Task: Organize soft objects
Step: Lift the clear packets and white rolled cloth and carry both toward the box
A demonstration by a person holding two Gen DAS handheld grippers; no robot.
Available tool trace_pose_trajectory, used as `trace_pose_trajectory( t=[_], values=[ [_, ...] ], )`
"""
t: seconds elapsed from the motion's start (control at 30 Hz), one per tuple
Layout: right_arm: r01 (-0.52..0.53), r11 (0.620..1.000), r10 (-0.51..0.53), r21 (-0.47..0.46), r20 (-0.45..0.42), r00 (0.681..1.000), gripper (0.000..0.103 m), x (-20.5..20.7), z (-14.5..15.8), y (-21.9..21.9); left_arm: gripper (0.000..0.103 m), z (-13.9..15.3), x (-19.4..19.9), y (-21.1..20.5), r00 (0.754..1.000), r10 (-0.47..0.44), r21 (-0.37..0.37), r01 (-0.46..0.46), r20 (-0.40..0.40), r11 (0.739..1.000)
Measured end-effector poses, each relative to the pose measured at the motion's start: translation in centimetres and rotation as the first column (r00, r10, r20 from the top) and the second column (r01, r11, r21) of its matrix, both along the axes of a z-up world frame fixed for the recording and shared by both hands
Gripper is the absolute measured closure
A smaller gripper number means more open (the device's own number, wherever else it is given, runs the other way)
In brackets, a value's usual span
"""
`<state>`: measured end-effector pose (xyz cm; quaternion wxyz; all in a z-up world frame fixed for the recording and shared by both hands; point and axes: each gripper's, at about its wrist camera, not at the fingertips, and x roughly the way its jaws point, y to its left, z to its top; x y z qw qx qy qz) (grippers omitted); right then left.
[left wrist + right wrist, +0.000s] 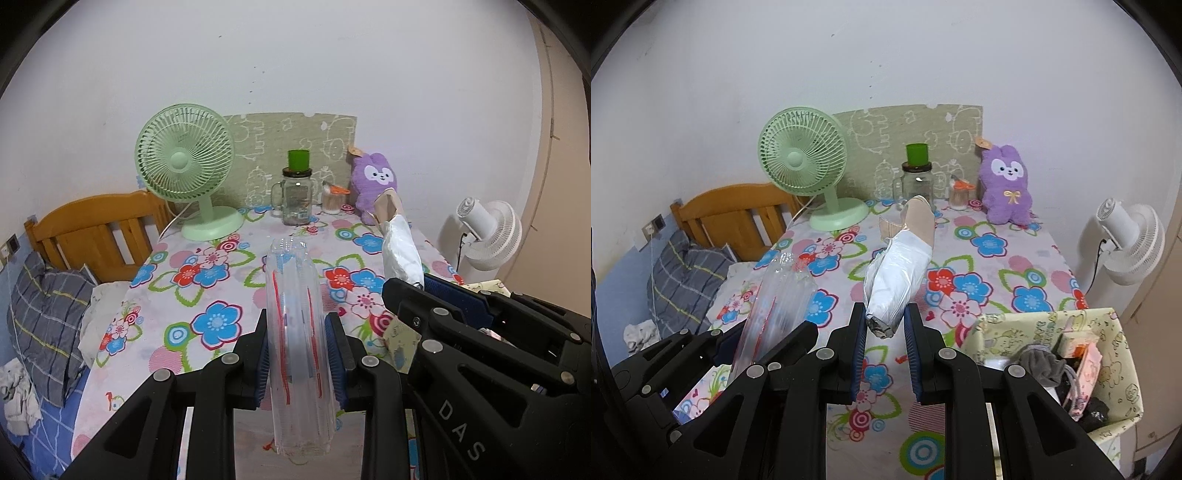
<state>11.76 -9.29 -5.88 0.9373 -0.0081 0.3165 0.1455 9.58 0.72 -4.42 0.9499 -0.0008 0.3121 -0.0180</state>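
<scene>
My left gripper [297,354] is shut on a clear plastic package with red lines [295,332], held above the flowered table; the package also shows in the right wrist view [772,306]. My right gripper [885,332] is shut on a white and beige wrapped bundle [901,273], held up over the table; the bundle also shows in the left wrist view [400,251]. A purple plush rabbit [1006,184] sits at the table's back right, also seen in the left wrist view [373,184].
A green fan [809,166], a glass jar with a green cup on top [918,177] and a cotton swab jar [958,197] stand at the back. A patterned box [1108,373] with soft items is at the right. A white fan [1126,240] and a bed [55,288] flank the table.
</scene>
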Motion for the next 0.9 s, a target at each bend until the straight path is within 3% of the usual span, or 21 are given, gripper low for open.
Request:
trace_pose_trajectory(
  t=[0.9],
  values=[
    [0.077, 0.997, -0.077, 0.009, 0.030, 0.997, 0.079, -0.9, 0.9, -7.4, 0.076, 0.4, 0.4, -7.6, 0.994, -0.106, 0.002, 0.106, 0.019, 0.994]
  ],
)
